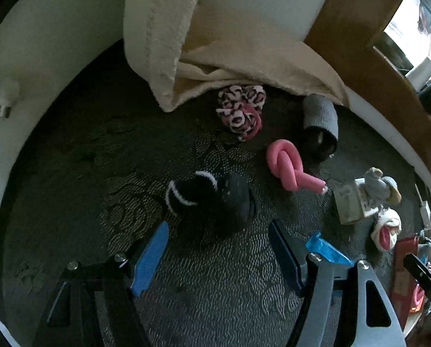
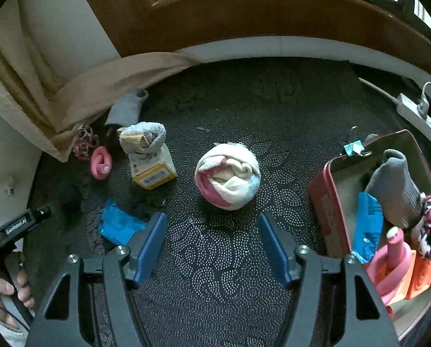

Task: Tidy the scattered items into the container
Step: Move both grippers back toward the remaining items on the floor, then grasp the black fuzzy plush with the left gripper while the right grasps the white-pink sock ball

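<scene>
Left gripper (image 1: pixel 218 243) hovering spread before black sock bundle (image 1: pixel 209 199); right gripper (image 2: pixel 212 240) hovering spread before white-pink sock ball (image 2: pixel 228 175), beside red container (image 2: pixel 329 202).

Rolled sock ball (image 2: pixel 228 175) on carpet — red container (image 2: pixel 338 202) half-filled.

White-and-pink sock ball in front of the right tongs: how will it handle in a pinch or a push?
The sock ball looks like soft rolled fabric, so it will probably squash and grip well. Its round shape may roll if nudged. Loose folds on top might unravel if pinched there.
</scene>
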The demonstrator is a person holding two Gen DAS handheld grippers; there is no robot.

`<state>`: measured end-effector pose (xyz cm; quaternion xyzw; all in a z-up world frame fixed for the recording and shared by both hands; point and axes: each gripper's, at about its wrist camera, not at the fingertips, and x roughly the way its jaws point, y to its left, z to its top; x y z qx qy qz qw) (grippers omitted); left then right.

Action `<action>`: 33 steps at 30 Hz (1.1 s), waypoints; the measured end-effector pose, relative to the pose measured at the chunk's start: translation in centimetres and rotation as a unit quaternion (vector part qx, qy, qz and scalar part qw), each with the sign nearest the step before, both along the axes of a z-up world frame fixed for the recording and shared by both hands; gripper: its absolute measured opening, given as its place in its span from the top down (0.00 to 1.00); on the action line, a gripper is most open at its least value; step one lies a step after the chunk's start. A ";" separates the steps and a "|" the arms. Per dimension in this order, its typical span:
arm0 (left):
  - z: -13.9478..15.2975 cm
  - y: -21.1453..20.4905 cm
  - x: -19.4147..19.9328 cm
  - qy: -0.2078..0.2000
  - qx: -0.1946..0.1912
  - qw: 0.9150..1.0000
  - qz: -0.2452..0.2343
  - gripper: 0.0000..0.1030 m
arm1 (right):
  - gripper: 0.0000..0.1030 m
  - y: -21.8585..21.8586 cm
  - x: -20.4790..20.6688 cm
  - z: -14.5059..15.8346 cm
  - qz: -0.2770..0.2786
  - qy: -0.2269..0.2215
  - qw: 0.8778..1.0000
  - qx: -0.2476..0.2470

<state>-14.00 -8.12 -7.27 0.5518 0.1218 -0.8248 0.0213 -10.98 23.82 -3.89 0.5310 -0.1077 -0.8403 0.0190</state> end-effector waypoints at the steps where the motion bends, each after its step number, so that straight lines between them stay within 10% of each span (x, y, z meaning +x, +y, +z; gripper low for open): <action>1: -0.3 0.0 -0.4 -0.004 0.000 1.000 0.003 0.29 | 0.33 0.0 -0.2 -0.2 -0.001 -0.002 1.000 0.002; 22: -3.9 -0.1 -3.7 -0.028 0.000 1.000 0.006 0.29 | 0.26 -1.4 -5.1 -3.1 0.013 -0.021 0.999 0.033; 33: -3.4 0.5 -4.0 -0.020 -0.007 1.000 0.004 0.45 | 0.20 -0.6 -7.0 -3.9 0.004 -0.015 0.997 0.078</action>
